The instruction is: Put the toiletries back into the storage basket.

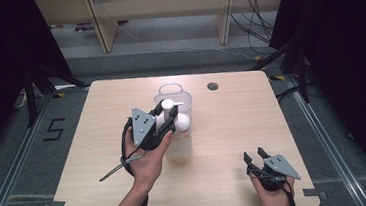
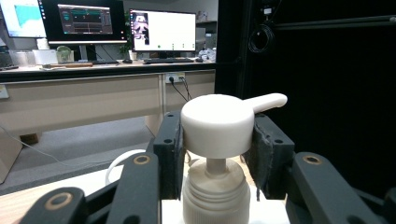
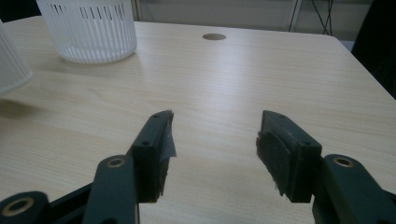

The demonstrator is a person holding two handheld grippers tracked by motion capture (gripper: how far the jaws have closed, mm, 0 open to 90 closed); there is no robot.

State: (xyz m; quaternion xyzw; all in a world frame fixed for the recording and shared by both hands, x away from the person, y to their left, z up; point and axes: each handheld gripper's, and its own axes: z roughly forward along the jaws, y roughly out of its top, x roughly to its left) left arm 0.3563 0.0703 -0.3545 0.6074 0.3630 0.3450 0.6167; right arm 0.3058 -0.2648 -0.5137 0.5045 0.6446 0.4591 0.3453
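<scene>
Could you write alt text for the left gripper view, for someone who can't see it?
A hand-held gripper clamps the white pump head of a bottle, nozzle pointing right. Behind are a desk with monitors and a dark curtain.

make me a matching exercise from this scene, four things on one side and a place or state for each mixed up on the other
Things:
1. left claw
2. right claw
3. white slotted basket
4. round hole

Places or states:
A. standing on the table behind the pump bottle
B. open, with nothing between its jaws
C. in the tabletop near the far edge
D. shut on the white pump head

Right pairs: 1-D, 2-B, 3-A, 4-C
</scene>
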